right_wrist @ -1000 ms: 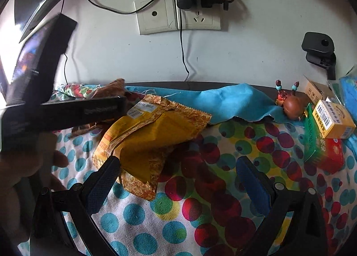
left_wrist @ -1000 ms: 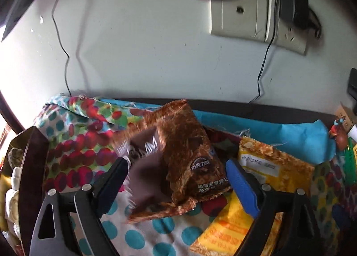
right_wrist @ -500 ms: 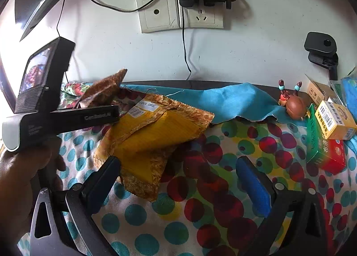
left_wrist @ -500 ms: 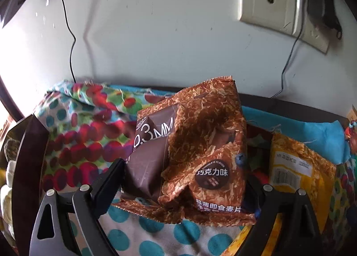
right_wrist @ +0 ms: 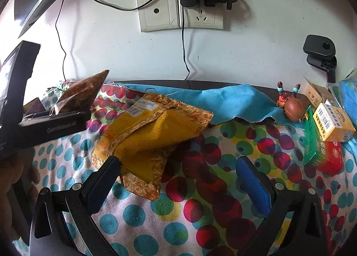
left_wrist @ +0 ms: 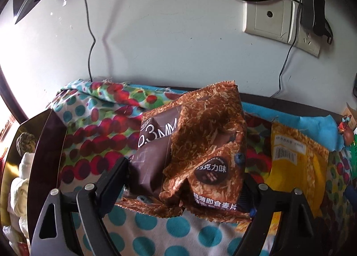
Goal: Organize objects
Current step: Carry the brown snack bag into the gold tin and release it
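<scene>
A brown chocolate cereal bag [left_wrist: 200, 144] stands crumpled and upright between the fingers of my left gripper [left_wrist: 186, 173]. The jaws are closing and pinch its lower part, and the right finger is mostly hidden behind it. In the right wrist view the same bag [right_wrist: 82, 95] tilts up at the far left, above the black left tool held by a hand. A yellow cereal bag [right_wrist: 156, 135] lies on the spotted cloth [right_wrist: 200, 200], also seen as the yellow bag [left_wrist: 294, 160] to the right. My right gripper [right_wrist: 176, 162] hangs open and empty, its left finger beside that bag's near corner.
A yellow box [right_wrist: 334, 122] rests on a green and red box [right_wrist: 321, 151] at the right, beside a small brown figurine [right_wrist: 294, 108]. A blue cloth [right_wrist: 223, 99] lies along the wall. A dark tray [left_wrist: 49, 142] stands at the left. Cables hang from the wall socket [right_wrist: 178, 12].
The brown bag went from lying blurred between the left fingers to standing upright, pinched by them. The left gripper has shifted across the cloth. The right gripper has kept still.
</scene>
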Available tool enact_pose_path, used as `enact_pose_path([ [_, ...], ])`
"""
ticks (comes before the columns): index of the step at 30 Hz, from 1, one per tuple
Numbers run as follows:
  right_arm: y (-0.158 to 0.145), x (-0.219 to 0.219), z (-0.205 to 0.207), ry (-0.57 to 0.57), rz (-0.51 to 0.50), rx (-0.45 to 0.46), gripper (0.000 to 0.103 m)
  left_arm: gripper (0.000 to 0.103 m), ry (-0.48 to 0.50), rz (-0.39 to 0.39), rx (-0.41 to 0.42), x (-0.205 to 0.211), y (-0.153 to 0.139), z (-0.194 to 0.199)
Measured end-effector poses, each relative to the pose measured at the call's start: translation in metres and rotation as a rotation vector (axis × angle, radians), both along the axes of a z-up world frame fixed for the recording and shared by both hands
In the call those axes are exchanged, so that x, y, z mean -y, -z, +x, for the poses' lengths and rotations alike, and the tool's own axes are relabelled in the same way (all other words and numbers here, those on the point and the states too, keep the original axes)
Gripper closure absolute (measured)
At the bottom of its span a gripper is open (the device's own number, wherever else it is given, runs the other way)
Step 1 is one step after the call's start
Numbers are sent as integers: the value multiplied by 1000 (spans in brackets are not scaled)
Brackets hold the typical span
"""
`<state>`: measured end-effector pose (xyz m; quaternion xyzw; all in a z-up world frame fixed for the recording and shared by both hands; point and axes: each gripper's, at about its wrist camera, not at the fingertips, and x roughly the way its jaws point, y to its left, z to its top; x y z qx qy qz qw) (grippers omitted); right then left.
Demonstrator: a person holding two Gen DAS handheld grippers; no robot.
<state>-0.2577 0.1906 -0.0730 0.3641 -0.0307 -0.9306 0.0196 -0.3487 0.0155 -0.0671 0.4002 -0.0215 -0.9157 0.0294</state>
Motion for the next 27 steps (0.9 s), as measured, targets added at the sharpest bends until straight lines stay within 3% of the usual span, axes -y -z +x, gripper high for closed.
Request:
enact_pose_path([
  [14,3,4,-4,8,32,27,0,15,-33,12,-45,33,-18,37],
  [27,8,7,-6,10,68,65,0,15,-134,50,-108,119,-57,88],
])
